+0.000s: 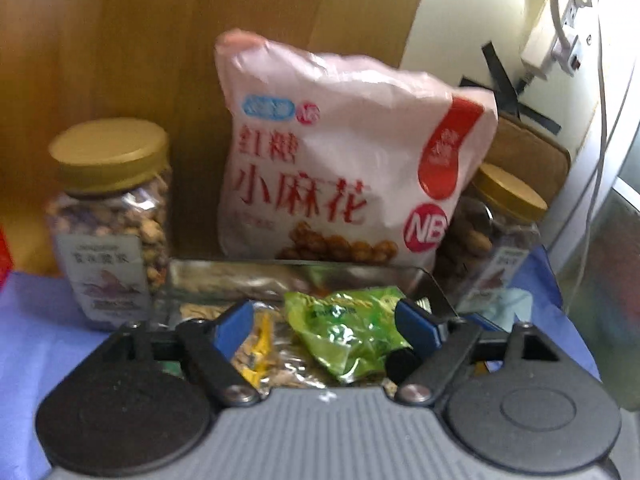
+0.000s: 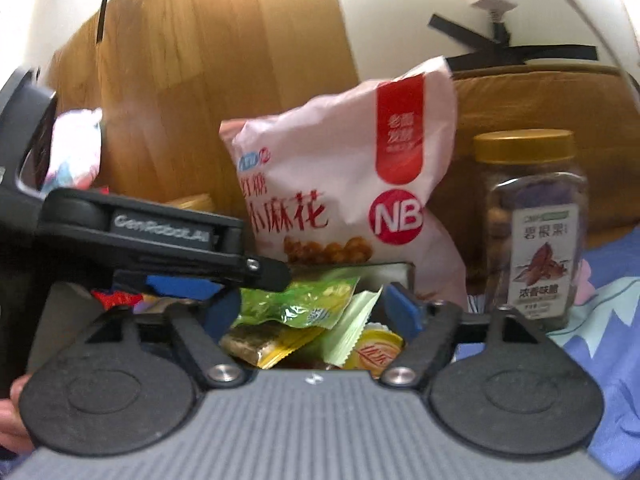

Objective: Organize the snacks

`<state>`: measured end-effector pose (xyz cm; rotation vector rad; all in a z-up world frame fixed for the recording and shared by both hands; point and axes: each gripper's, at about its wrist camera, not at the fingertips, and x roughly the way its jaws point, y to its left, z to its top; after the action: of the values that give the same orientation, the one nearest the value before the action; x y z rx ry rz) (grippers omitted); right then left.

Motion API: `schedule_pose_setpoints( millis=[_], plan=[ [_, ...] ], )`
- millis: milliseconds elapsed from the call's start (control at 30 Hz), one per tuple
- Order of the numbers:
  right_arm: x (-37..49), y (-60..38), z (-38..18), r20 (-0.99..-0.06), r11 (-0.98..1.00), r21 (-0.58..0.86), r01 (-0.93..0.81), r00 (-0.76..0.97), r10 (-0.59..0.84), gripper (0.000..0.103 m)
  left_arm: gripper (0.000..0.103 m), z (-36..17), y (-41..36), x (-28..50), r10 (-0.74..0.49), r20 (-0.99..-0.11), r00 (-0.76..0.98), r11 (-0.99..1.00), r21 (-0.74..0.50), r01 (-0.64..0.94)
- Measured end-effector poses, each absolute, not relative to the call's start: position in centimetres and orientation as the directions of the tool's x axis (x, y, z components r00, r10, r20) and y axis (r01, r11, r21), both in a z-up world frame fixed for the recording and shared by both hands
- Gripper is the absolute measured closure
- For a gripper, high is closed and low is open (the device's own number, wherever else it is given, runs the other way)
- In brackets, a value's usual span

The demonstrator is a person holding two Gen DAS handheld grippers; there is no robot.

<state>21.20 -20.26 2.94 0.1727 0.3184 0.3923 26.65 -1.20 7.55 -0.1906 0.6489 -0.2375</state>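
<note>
the landmark here is a clear tray [image 1: 434,286] full of small snack packets, sitting on a blue cloth [image 1: 36,320]. directly behind the tray a big pink snack bag [image 1: 340,152] stands upright against a wooden board [image 1: 120,40], its bottom edge just past the tray's far rim. to the left of the tray stands a jar of mixed nuts [image 1: 110,216] with a gold lid, touching or nearly touching the tray's left wall; to the right of the tray, partly hidden by the pink bag, stands a second jar [image 2: 536,224] with a gold lid and a label showing brown pieces. inside the tray lie a green packet [image 1: 344,332], a yellow packet [image 2: 276,344] and a round yellow-lidded cup [image 2: 374,350], all jumbled together. the left gripper [image 1: 324,320] hangs over the near side of the tray with its blue-padded fingers spread apart; the green packet sits between them but the pads do not press on it, so it is released. the right gripper [image 2: 316,308] also hovers over the tray's near side, its fingers wide apart and grasping nothing, with the packets loose below. in the right wrist view the left gripper reaches in from the left above the tray, and part of a hand [image 2: 12,412] shows at the lower left edge.
</note>
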Motion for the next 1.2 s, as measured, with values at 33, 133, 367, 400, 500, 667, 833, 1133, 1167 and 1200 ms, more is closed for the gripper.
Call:
schedule_pose_setpoints(
  millis=[33, 133, 367, 400, 500, 667, 833, 1133, 1167, 1200],
  plan=[
    [20.9, -20.4, 2.9, -0.262, 0.910, 0.230, -0.344, 0.879, 0.398, 0.020, 0.024, 8.0, -1.2, 26.0, -0.247, -0.563, 0.788, 0.964, -0.223, 0.143],
    [19.8, -20.4, 3.1, -0.244, 0.921, 0.221, -0.322, 0.896, 0.372, 0.020, 0.024, 9.4, -1.2, 23.9, -0.142, -0.523, 0.840, 0.988, -0.123, 0.091],
    [17.4, -20.3, 3.9, -0.248, 0.928, 0.233, -0.290, 0.905, 0.345, 0.020, 0.019, 9.2, -0.6, 18.2, 0.011, -0.489, 0.872, 1.000, -0.005, -0.016],
    [16.9, -20.3, 3.7, -0.268, 0.933, 0.230, -0.278, 0.903, 0.335, 0.020, 0.019, 8.7, -0.7, 17.4, 0.024, -0.488, 0.873, 1.000, 0.001, -0.027],
    [14.7, -20.4, 3.1, -0.297, 0.942, 0.225, -0.249, 0.903, 0.310, 0.020, 0.019, 7.1, -0.8, 15.5, 0.024, -0.516, 0.856, 0.999, -0.010, -0.034],
    [10.1, -20.5, 2.9, -0.256, 0.954, 0.228, -0.192, 0.934, 0.250, 0.020, 0.019, 4.4, -1.5, 13.7, 0.041, -0.543, 0.839, 0.999, 0.025, -0.032],
    [7.2, -19.3, 1.4, -0.197, 0.979, 0.165, -0.121, 0.968, 0.153, 0.019, 0.018, 2.8, -1.4, 13.0, 0.052, -0.562, 0.826, 0.999, 0.035, -0.039],
    [7.4, -18.0, 1.2, -0.157, 0.994, 0.043, -0.098, 0.982, 0.103, 0.018, 0.009, 2.8, -0.6, 12.9, 0.067, -0.549, 0.833, 0.998, 0.045, -0.051],
    [7.4, -18.0, 1.2, -0.157, 0.994, 0.045, -0.098, 0.982, 0.104, 0.018, 0.009, 2.8, -0.6, 12.9, 0.065, -0.549, 0.833, 0.998, 0.045, -0.048],
    [7.4, -18.1, 1.2, -0.158, 0.994, 0.050, -0.098, 0.982, 0.105, 0.018, 0.009, 2.8, -0.6, 12.9, 0.063, -0.549, 0.834, 0.998, 0.047, -0.045]
  ],
)
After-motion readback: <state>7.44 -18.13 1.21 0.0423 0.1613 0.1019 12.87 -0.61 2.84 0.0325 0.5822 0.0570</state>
